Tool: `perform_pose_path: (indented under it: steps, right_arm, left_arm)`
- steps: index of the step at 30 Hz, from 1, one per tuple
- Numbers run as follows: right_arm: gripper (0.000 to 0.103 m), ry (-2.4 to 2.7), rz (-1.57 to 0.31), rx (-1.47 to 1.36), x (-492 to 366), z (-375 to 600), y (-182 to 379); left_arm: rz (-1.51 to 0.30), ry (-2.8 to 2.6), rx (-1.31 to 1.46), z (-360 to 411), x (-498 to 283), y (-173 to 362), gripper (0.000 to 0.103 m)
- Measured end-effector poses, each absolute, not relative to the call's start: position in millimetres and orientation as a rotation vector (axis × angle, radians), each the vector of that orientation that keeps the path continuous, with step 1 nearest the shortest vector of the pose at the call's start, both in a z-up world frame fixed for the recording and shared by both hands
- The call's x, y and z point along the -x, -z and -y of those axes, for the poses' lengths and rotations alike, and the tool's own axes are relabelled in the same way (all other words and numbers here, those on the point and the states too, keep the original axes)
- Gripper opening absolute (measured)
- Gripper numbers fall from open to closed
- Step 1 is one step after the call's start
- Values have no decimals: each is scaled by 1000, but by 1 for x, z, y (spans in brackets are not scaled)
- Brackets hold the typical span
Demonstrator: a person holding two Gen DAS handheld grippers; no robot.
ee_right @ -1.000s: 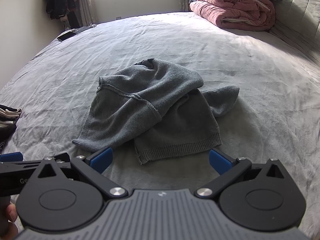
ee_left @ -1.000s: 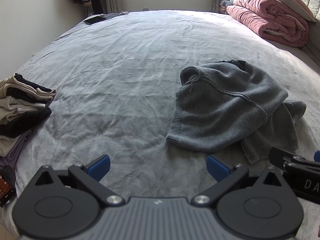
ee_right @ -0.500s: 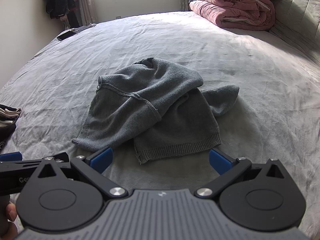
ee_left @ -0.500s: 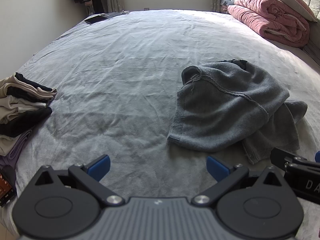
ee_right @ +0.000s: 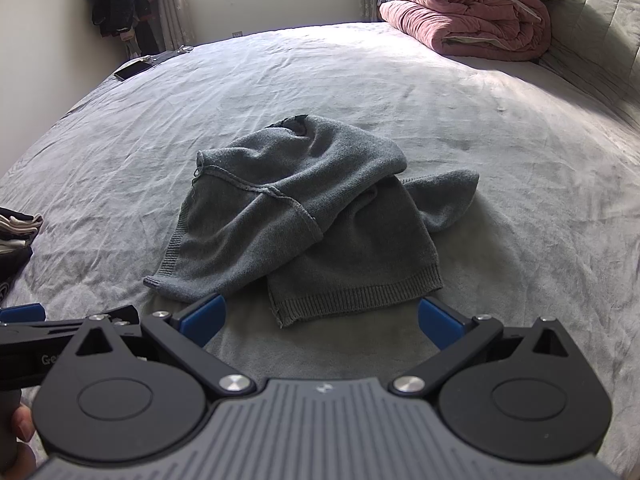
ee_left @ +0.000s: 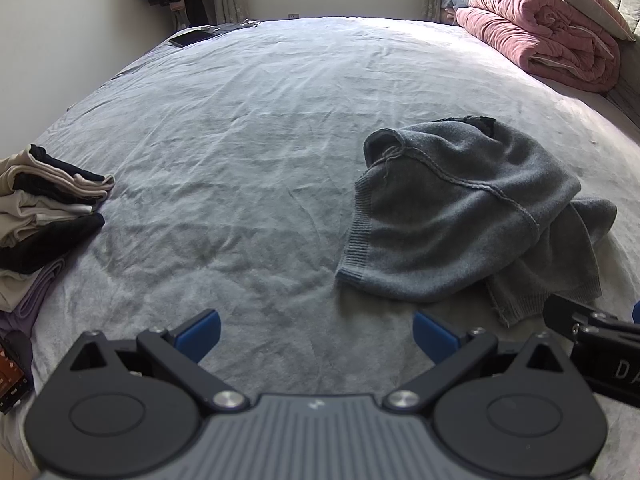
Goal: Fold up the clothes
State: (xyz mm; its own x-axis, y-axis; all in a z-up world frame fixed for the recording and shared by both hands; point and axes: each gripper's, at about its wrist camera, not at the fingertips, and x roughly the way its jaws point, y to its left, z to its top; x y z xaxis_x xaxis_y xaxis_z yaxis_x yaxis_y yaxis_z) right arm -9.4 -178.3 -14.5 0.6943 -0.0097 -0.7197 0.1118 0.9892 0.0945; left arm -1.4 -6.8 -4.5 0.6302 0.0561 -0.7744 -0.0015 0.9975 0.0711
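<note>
We hold both tongs, left [ee_left: 316,334] and right [ee_right: 320,322], spread wide and empty, near the crumpled grey sweater [ee_right: 304,216] on the bed [ee_right: 500,128].

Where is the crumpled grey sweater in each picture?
Left wrist view: the grey sweater lies right of centre on the bed, ahead and right of the open left hand-held gripper.
Right wrist view: the sweater sits at centre, straight ahead of the open right hand-held gripper.
Shared landmark: the rolled pink quilt, upper right in both.
</note>
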Motion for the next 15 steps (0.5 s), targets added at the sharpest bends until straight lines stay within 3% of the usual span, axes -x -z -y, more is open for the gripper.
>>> perform_pose_path:
  steps: [15]
  right_arm:
    - [103,120,-798,-138,3,190,13]
  left_arm:
    - [-902,-30,-80,14,-15,1,102]
